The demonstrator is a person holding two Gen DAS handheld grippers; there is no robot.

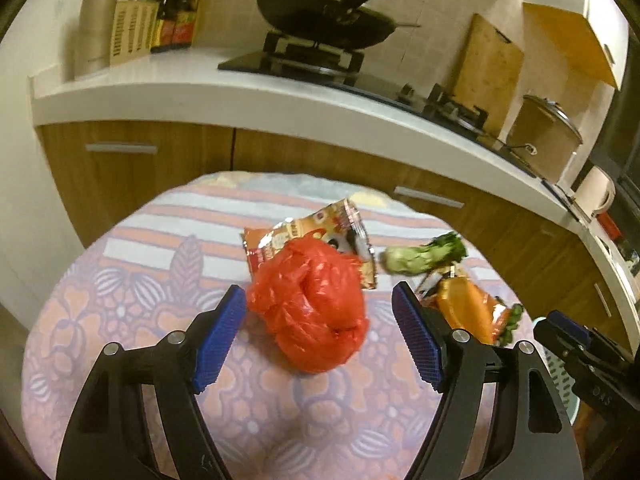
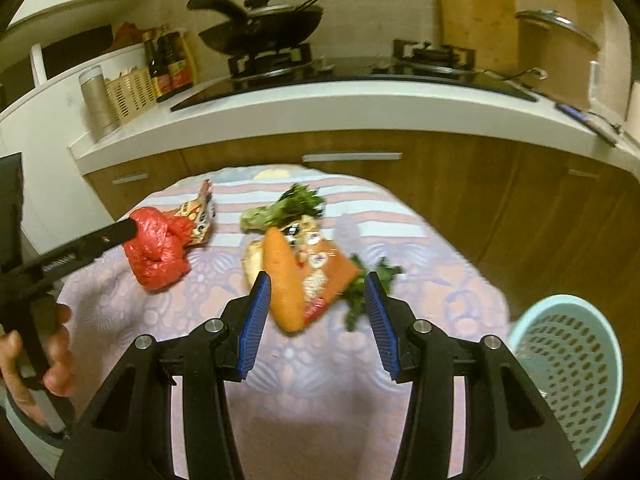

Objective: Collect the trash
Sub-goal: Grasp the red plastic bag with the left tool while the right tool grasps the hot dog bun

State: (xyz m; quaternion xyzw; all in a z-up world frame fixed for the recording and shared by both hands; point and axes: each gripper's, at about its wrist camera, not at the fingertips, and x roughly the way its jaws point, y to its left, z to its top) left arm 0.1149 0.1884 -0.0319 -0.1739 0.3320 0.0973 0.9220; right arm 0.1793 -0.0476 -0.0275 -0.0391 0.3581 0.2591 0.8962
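Observation:
A crumpled red plastic bag (image 1: pixel 312 308) lies on the round patterned table (image 1: pixel 120 320), between the open blue pads of my left gripper (image 1: pixel 320 312). Behind it lies a snack wrapper (image 1: pixel 320 228). To the right are a green vegetable stalk (image 1: pixel 424 254) and an orange packet (image 1: pixel 468 308). In the right wrist view my right gripper (image 2: pixel 318 294) is open around the orange packet (image 2: pixel 284 280) and a printed wrapper (image 2: pixel 328 272), with leafy greens (image 2: pixel 288 206) behind. The red bag (image 2: pixel 158 252) lies to the left, with the left gripper's finger (image 2: pixel 116 234) beside it.
A pale blue perforated basket (image 2: pixel 568 376) stands at the table's right. Behind the table runs a white counter (image 2: pixel 360 116) with wooden cabinets, a wok (image 2: pixel 264 32) on a stove, bottles (image 2: pixel 168 68), a steel pot (image 1: pixel 544 136) and a cutting board (image 1: pixel 488 68).

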